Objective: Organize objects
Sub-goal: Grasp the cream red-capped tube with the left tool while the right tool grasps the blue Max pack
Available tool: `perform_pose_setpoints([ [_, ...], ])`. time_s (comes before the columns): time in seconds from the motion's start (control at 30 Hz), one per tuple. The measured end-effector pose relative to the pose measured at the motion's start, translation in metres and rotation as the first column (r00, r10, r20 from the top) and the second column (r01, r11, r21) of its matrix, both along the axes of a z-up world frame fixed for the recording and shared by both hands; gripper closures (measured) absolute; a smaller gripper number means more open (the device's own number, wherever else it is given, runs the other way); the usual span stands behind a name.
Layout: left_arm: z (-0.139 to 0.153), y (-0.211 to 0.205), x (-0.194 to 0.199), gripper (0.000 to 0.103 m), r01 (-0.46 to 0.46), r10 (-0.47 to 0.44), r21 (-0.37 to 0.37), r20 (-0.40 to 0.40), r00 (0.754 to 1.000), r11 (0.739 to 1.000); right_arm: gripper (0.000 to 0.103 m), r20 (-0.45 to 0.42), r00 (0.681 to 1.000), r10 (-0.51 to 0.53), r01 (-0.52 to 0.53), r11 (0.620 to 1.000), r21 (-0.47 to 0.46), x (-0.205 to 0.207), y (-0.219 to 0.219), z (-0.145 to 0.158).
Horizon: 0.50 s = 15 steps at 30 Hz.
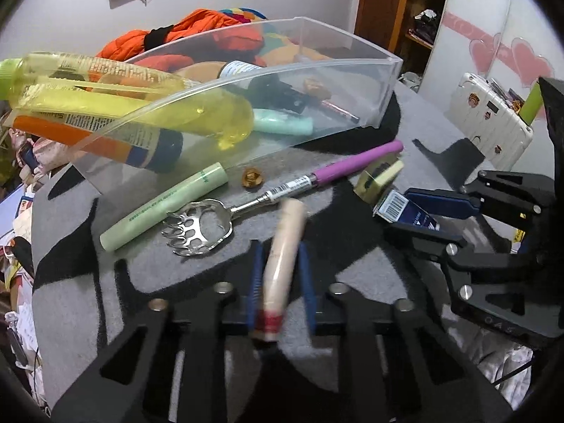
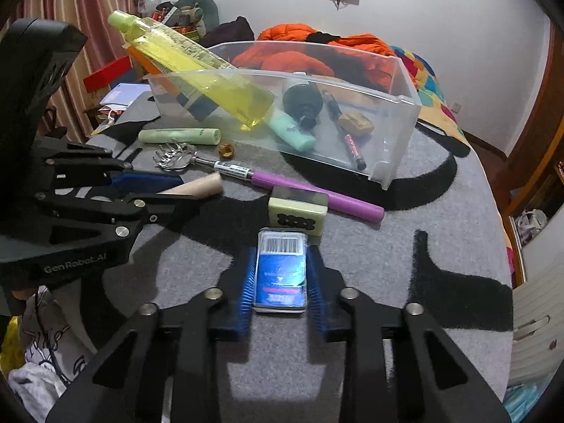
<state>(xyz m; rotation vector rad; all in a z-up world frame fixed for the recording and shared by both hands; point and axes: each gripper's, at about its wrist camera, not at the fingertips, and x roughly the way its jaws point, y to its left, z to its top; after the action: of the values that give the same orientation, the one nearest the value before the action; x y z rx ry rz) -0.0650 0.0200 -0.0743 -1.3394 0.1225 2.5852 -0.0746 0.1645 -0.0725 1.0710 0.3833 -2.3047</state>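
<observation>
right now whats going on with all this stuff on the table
A person is tidying with two handheld grippers. The left gripper has its jaws shut on a cream tube; the right gripper has closed on a small blue box. Both items are still down at the grey mat, not yet in the clear bin.

Each of the 2 fisheye views sits low on its own gripper, looking forward and steeply down along the fingers, close above the grey mat [image 1: 352, 162] [image 2: 387, 257]. Both face the clear bin [image 1: 380, 81] [image 2: 405, 120], at 12 o'clock in the left view, 1 o'clock in the right. Both share the bin and the purple-handled scratcher [image 1: 356, 164] [image 2: 317, 197]; each sees the other gripper, at 3 and 9 o'clock.
</observation>
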Motion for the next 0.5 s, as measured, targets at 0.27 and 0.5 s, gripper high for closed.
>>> perform_pose_setpoints([
  [0.27, 0.003, 0.004, 0.022, 0.089, -0.044, 0.044, 0.003, -0.021, 0.999, 0.999, 0.078, 0.043, 0.999, -0.004, 0.007, 0.998, -0.064, 0.002, 0.012, 0.007],
  [0.5, 0.025, -0.008, 0.037, 0.089, -0.120, 0.127, 0.078, -0.083, 0.988, 0.990, 0.078, 0.022, 0.999, -0.025, 0.027, 0.992, -0.123, 0.005, 0.025, 0.031],
])
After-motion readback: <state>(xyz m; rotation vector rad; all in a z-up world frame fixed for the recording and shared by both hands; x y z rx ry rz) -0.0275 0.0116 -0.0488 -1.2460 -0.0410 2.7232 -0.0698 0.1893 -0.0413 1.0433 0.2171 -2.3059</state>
